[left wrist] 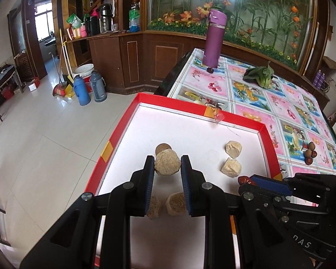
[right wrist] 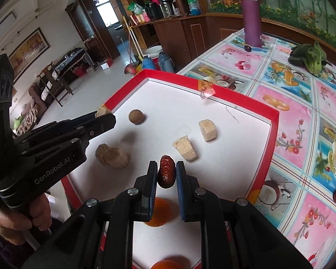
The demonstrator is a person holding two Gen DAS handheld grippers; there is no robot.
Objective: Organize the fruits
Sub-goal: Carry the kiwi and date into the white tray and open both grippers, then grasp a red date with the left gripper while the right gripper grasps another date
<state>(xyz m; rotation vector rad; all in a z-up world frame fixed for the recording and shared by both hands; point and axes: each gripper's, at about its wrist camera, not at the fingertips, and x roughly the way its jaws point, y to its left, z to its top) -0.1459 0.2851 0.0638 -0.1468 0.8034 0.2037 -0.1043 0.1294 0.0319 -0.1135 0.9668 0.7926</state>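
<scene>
Both loads pinched over the red-rimmed tray point(right wrist: 273, 121): left gripper point(left wrist: 167, 164) closed on a beige lump point(left wrist: 167, 162), right gripper point(right wrist: 166, 174) closed on a red date point(right wrist: 166, 174). Best lowered close to the white floor before spreading, onto bare patches beside like pieces: two beige lumps point(left wrist: 165, 205) directly under the left tool, orange fruit point(right wrist: 160, 211) beneath the right.

red-rimmed white tray point(left wrist: 261, 127), dark red date point(right wrist: 166, 174).

Black left gripper point(left wrist: 167, 164), blue pads, silver screws, white "GenRobot.AI" lettering.
</scene>
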